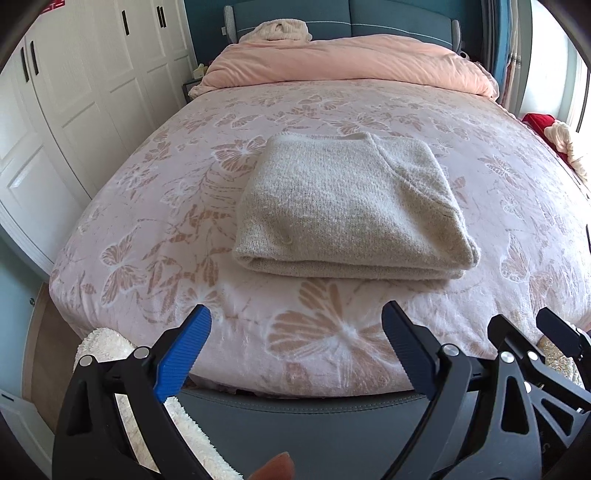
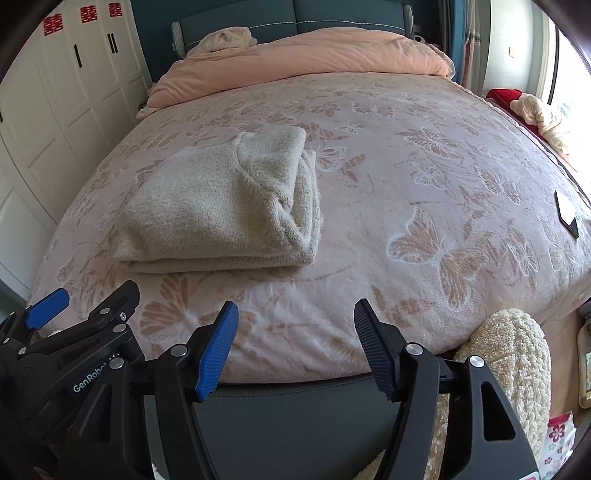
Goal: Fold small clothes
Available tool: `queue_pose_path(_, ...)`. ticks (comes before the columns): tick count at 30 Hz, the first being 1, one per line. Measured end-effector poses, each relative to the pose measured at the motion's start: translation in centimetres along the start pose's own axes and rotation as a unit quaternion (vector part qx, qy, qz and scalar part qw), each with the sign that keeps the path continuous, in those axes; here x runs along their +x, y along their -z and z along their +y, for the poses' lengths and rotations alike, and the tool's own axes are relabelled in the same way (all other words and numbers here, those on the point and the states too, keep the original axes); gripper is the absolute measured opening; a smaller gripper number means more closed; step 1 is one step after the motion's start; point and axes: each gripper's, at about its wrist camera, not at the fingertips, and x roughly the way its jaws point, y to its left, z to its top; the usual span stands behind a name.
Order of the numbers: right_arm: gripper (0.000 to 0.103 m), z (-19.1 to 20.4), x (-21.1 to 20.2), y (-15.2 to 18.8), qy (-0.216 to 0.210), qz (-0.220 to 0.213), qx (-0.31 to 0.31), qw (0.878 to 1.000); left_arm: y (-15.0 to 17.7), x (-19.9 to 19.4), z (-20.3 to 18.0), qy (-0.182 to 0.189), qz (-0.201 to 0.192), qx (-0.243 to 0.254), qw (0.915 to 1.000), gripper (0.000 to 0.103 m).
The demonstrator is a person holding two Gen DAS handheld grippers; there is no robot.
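The folded sweater (image 1: pixel 343 206) is fuzzy beige knit wool, matt. The bedspread (image 1: pixel 332 339) beneath is soft plush fleece with a butterfly relief. The gripper fingers (image 2: pixel 218 350) carry ribbed blue plastic pads on matt black plastic arms with shiny metal rivets (image 2: pixel 413 348).

Both wrist cameras look down from the foot of the bed (image 1: pixel 155 229) toward the headboard (image 2: pixel 295 14). Each frames the folded sweater (image 1: pixel 343 206) mid-frame; the right view sits further right.
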Motion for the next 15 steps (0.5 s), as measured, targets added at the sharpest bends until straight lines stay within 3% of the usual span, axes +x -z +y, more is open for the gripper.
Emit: queue_pose_path(15,0.064,0.54,-0.56,0.45,0.015,-0.005,-0.002,1.000,0.48,-0.58,0.19,-0.010,-0.005,-0.002,0.9999,0.091)
